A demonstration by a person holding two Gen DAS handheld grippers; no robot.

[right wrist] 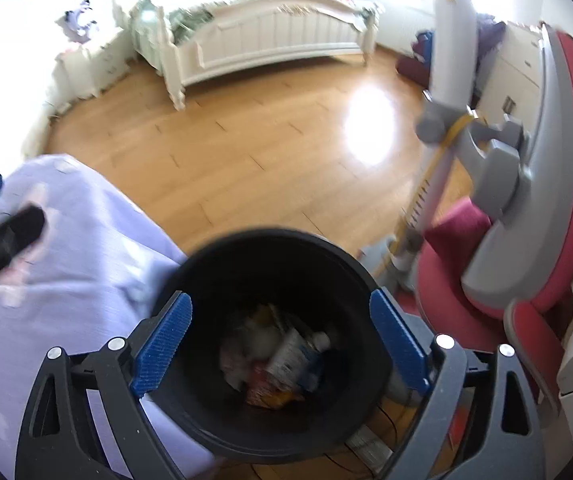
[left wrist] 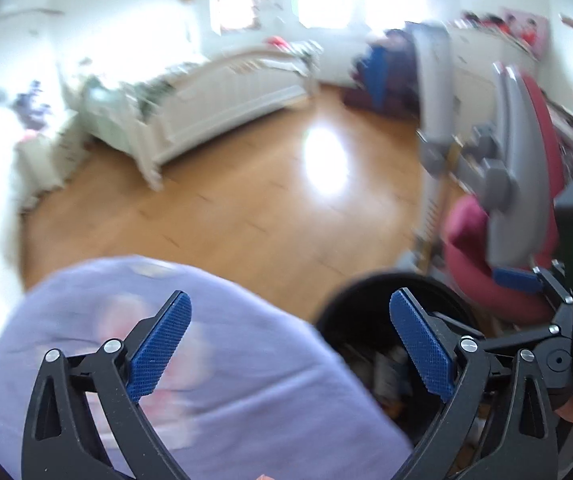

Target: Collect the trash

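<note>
Bedroom, wooden floor [right wrist: 246, 152], white bed [right wrist: 270, 36] at the far wall. My right claw [right wrist: 282, 344]: spread wide, empty, over the black bin [right wrist: 206, 280]; trash [right wrist: 282, 360] lies inside. My left claw [left wrist: 290, 348]: spread, empty, over lilac cloth [left wrist: 246, 380] beside bin.

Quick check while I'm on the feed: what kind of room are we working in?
Most likely a bedroom: a white bed frame on a wood floor, a red and grey desk chair, and a black trash bin beside purple bedding.
</note>
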